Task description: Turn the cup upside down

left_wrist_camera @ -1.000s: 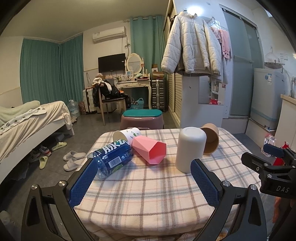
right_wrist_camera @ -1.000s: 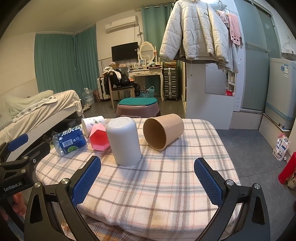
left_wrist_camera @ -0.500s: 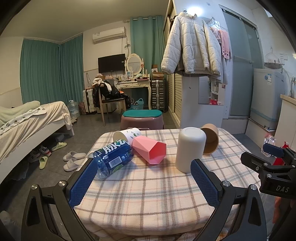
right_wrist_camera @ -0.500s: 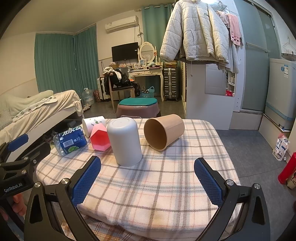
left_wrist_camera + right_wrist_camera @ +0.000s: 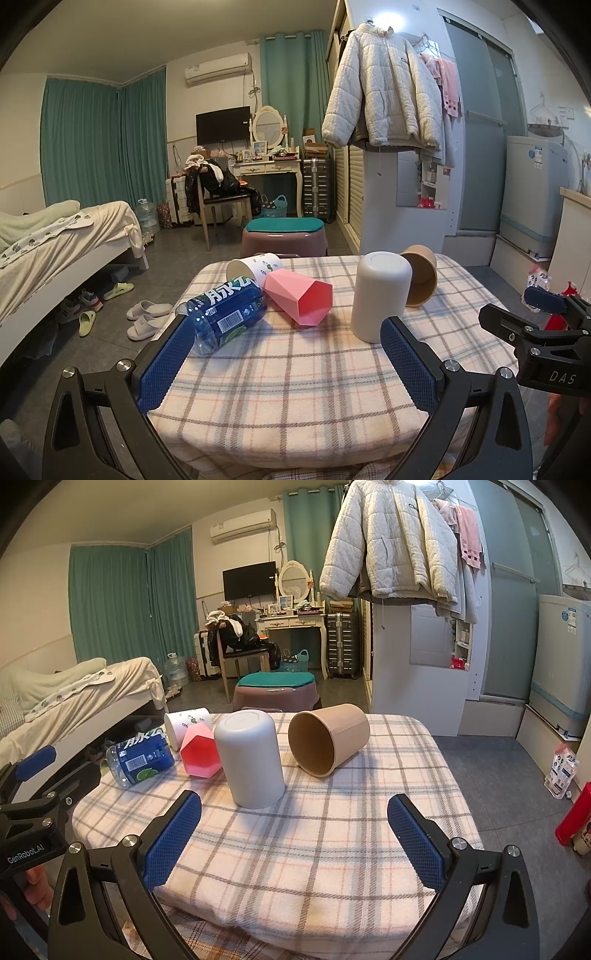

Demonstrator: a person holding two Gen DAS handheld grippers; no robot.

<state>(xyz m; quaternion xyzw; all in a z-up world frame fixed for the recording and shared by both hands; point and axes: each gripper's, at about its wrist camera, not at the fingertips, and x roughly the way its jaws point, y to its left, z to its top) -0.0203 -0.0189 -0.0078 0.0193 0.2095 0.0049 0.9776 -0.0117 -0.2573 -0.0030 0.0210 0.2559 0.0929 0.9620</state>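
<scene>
A white cup stands upside down, base up, on the checked tablecloth. A brown paper cup lies on its side behind it. A pink faceted cup and a white printed cup also lie on their sides. My left gripper is open and empty, short of the cups. My right gripper is open and empty, in front of the white cup. Each gripper also shows in the other's view: the right, the left.
A blue-labelled water bottle lies on its side at the table's left. A stool stands behind the table, a bed to the left, a washing machine to the right. A red bottle stands on the floor.
Both views have shifted very slightly; the cups and bottle have not moved, and both grippers stay open.
</scene>
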